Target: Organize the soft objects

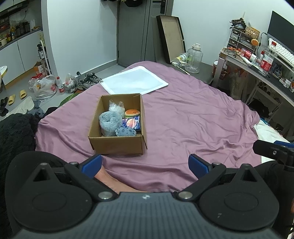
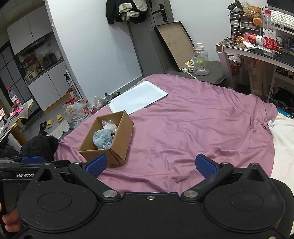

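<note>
While both tongs, left [image 1: 145, 165] and right [image 2: 151, 164], gape wide and empty, the cardboard box [image 1: 117, 143] sits near on the bed [image 1: 193, 119].

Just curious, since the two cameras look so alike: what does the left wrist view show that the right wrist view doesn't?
Only the left view shows the burger toy inside the cardboard box.

Only the right view shows clothes hanging on the door.

Both show the box on the purple sheet, the grey plush and the white mat. The left claw and right claw are open and empty.
</note>
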A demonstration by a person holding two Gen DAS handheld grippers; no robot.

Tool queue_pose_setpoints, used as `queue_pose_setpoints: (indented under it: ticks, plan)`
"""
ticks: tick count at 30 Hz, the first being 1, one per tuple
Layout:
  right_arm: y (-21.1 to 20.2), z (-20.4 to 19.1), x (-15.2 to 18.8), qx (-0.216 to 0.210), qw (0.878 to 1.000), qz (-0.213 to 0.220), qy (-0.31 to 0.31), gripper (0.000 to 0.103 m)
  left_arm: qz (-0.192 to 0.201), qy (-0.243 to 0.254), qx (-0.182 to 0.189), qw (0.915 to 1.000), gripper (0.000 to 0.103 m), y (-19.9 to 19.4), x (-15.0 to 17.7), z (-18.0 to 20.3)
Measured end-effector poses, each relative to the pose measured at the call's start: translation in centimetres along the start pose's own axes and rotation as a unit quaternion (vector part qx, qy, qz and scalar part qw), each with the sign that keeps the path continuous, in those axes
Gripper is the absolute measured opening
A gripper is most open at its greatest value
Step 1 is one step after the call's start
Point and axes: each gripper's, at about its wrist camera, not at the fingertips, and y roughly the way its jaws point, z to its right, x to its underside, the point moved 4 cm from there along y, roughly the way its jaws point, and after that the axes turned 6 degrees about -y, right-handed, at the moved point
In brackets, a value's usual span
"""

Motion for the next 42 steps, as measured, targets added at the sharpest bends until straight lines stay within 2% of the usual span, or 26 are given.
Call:
queue_pose_setpoints:
  ticks: [42]
  plan:
    - [-0.32, -0.13, 0.31, -0.002, 1.0, -0.002, -0.001, 0.103, 0.001, -0.003, -0.004, 1.0, 0.1, -0.89, 0.28, -0.77]
